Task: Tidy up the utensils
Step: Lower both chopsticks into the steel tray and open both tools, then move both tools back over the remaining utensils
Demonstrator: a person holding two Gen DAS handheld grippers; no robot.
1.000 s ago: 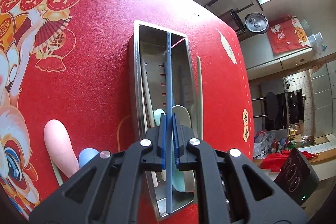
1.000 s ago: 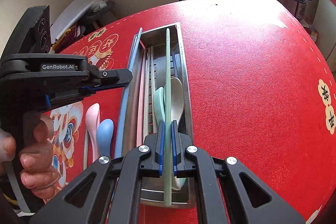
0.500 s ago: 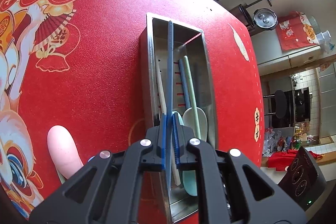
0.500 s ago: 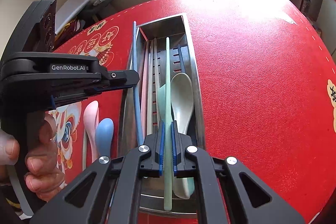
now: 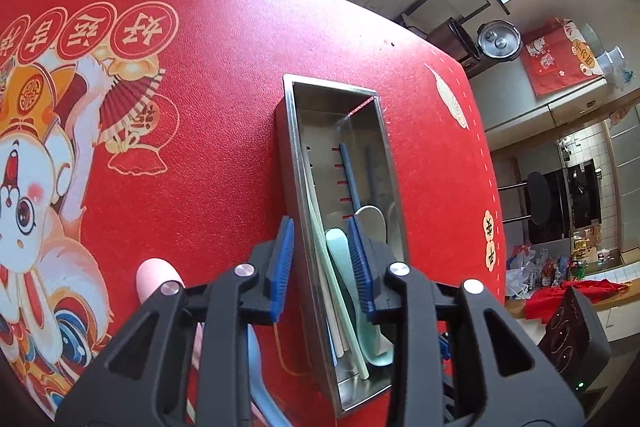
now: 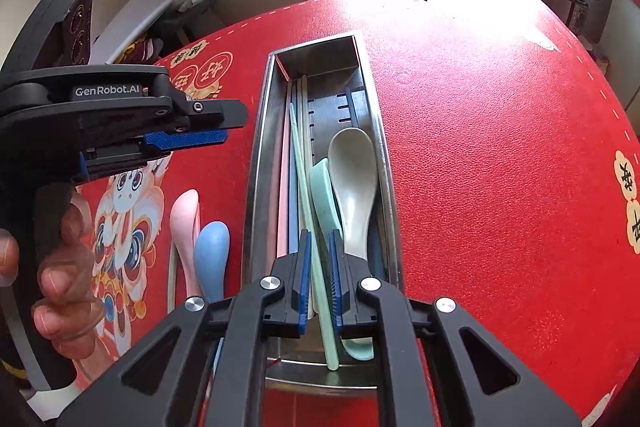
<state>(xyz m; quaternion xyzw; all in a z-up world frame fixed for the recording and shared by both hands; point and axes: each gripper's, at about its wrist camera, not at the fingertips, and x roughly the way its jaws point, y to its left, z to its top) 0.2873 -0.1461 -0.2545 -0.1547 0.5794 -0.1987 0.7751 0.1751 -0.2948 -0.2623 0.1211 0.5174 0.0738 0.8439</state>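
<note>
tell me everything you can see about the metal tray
The metal tray is a long, narrow, open-topped box that looks like brushed stainless steel, with straight shiny walls and a slotted floor. It lies flat on the red tablecloth, running away from both cameras. Inside lie chopsticks in pink, blue, white and pale green along its length, plus a grey spoon and a mint spoon. A pink spoon and a blue spoon lie outside, beside its left wall.

We are seeing a red tablecloth (image 6: 480, 147) showing a cartoon lion (image 6: 124, 211), a shiny silver tray (image 6: 260, 155) holding green, pink and blue chopsticks (image 6: 298, 163), and a pink spoon (image 6: 184, 211) lying beside a blue spoon (image 6: 212, 247).
</note>
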